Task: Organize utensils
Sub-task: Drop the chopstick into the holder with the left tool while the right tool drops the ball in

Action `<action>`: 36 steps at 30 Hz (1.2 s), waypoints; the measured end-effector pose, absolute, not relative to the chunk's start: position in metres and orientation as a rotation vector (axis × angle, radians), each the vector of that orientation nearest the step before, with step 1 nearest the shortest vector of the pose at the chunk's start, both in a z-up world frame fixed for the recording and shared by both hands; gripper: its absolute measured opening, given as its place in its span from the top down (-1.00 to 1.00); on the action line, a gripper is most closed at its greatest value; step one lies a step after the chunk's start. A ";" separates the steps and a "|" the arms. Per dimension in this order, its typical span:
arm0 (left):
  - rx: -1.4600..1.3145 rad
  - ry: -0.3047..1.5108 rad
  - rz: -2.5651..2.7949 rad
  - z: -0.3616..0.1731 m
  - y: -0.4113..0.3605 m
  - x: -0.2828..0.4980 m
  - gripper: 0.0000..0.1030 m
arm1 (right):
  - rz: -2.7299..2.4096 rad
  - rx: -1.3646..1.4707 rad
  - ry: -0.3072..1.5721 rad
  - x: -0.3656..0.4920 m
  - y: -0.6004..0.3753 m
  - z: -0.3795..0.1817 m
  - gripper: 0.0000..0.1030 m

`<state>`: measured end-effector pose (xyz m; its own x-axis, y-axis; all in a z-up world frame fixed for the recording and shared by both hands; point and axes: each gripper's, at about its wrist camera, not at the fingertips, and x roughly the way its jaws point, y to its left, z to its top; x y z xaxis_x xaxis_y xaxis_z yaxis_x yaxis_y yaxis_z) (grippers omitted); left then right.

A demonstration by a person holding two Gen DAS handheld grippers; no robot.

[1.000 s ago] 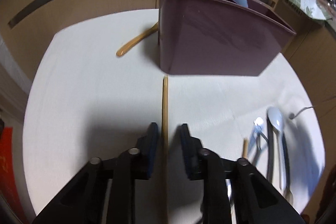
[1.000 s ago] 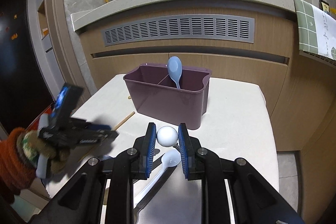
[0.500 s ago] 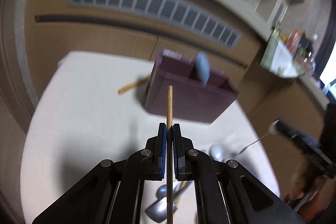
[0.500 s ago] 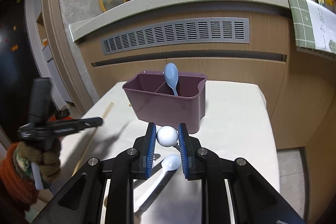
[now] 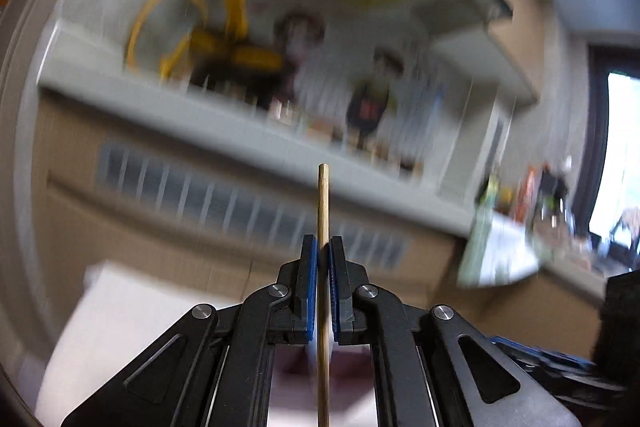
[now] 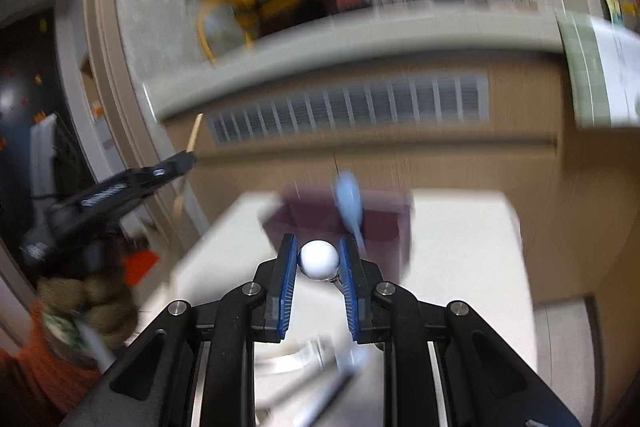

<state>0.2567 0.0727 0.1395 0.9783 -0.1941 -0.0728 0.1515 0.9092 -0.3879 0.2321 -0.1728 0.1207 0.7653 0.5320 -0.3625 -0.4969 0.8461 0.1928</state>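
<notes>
My left gripper (image 5: 323,247) is shut on a wooden chopstick (image 5: 322,211) that points up past the jaws, high above the table. In the right wrist view the left gripper (image 6: 184,159) shows at the left with the chopstick (image 6: 195,133) sticking out. My right gripper (image 6: 319,249) is shut on a white spoon (image 6: 319,259), its round end between the pads. The purple utensil holder (image 6: 384,223) stands on the white table (image 6: 460,247) ahead, with a light blue spoon (image 6: 350,205) in it. Both views are blurred.
Several blurred utensils (image 6: 320,359) lie on the table below my right gripper. A wooden counter front with a grey vent (image 6: 348,107) rises behind the table. A green checked cloth (image 6: 600,75) hangs at the right.
My left gripper closed on the chopstick, lifted it off the table and tilted upward, so the holder dropped out of its view. My right gripper rose slightly, still holding the white spoon.
</notes>
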 end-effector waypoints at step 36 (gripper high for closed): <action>-0.322 0.354 -0.126 0.052 0.080 0.267 0.40 | 0.403 -0.063 0.439 0.286 -0.161 0.092 0.38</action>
